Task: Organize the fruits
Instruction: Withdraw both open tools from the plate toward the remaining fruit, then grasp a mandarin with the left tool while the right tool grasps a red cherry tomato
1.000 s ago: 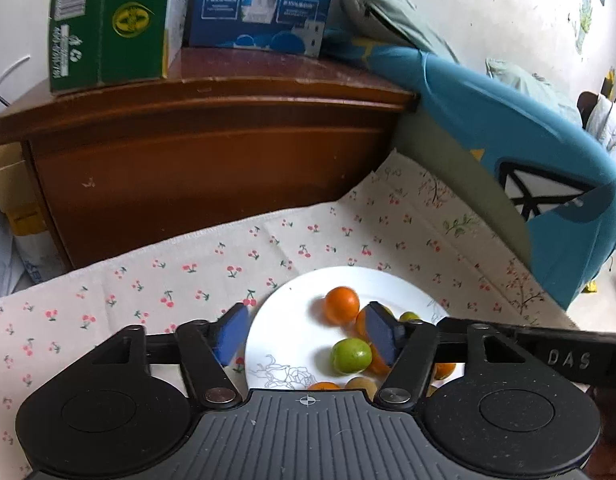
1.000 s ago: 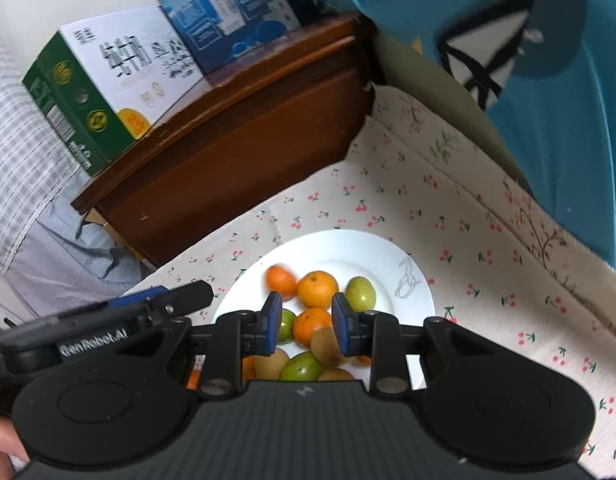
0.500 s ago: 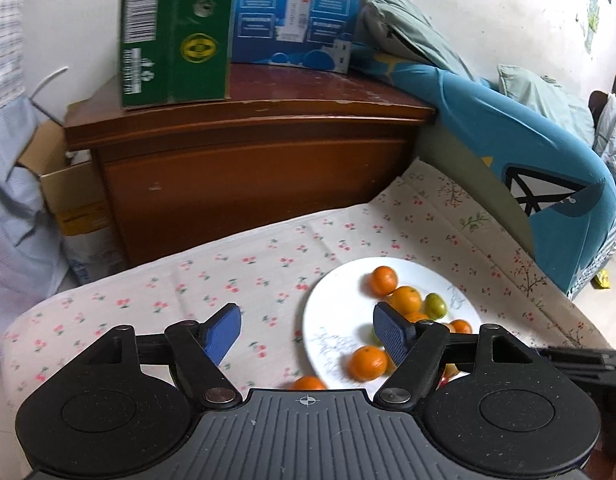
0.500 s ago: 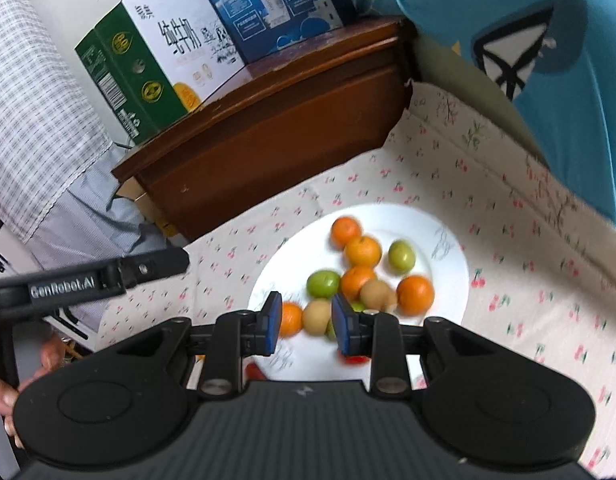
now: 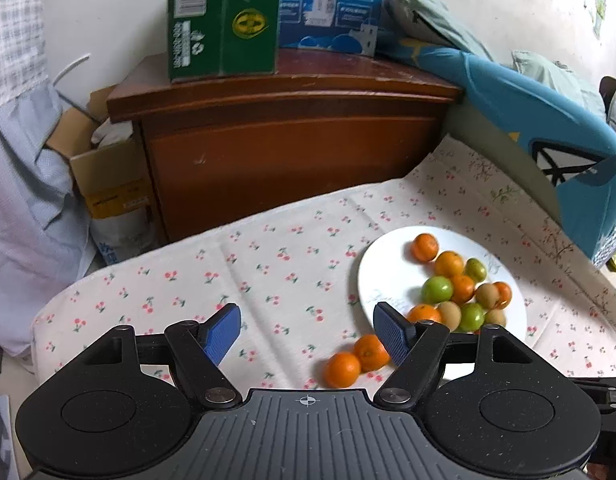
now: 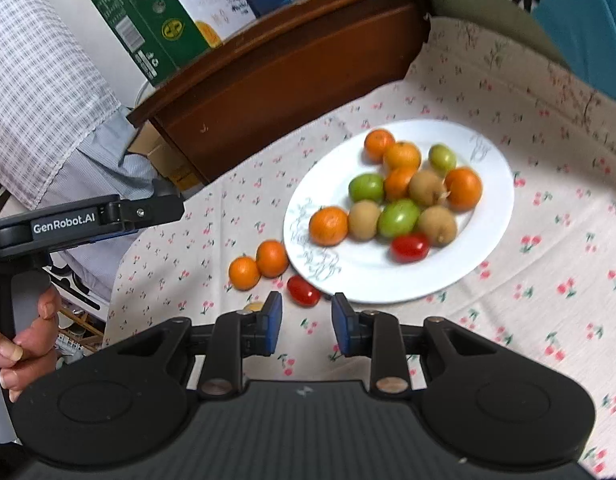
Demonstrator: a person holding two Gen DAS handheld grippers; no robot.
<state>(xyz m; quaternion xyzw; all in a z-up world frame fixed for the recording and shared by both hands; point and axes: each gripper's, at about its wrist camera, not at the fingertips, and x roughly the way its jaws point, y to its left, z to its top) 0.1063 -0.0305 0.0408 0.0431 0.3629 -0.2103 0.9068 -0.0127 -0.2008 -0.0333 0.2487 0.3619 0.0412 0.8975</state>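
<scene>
A white plate (image 6: pixel 492 236) on the cherry-print cloth holds several oranges, green fruits, brown fruits and a red tomato (image 6: pixel 410 247). Two oranges (image 6: pixel 259 265) and a red tomato (image 6: pixel 303 290) lie on the cloth just left of the plate. The plate (image 5: pixel 372 280) and loose oranges (image 5: pixel 356 358) also show in the left wrist view. My left gripper (image 5: pixel 308 334) is open and empty, above the cloth left of the plate. My right gripper (image 6: pixel 306 324) is narrowly open and empty, just in front of the loose tomato. The left gripper's body (image 6: pixel 83 220) shows at the left.
A wooden cabinet (image 5: pixel 291 148) stands behind the cloth with a green carton (image 5: pixel 223 16) and a blue box (image 5: pixel 332 4) on top. A blue cushion (image 5: pixel 548 140) lies at the right. A cardboard box (image 5: pixel 103 176) and hanging clothes are at the left.
Both grippers have pulled back and up from the plate. The plate now lies farther ahead, and the loose oranges and tomato on the cloth have come into view.
</scene>
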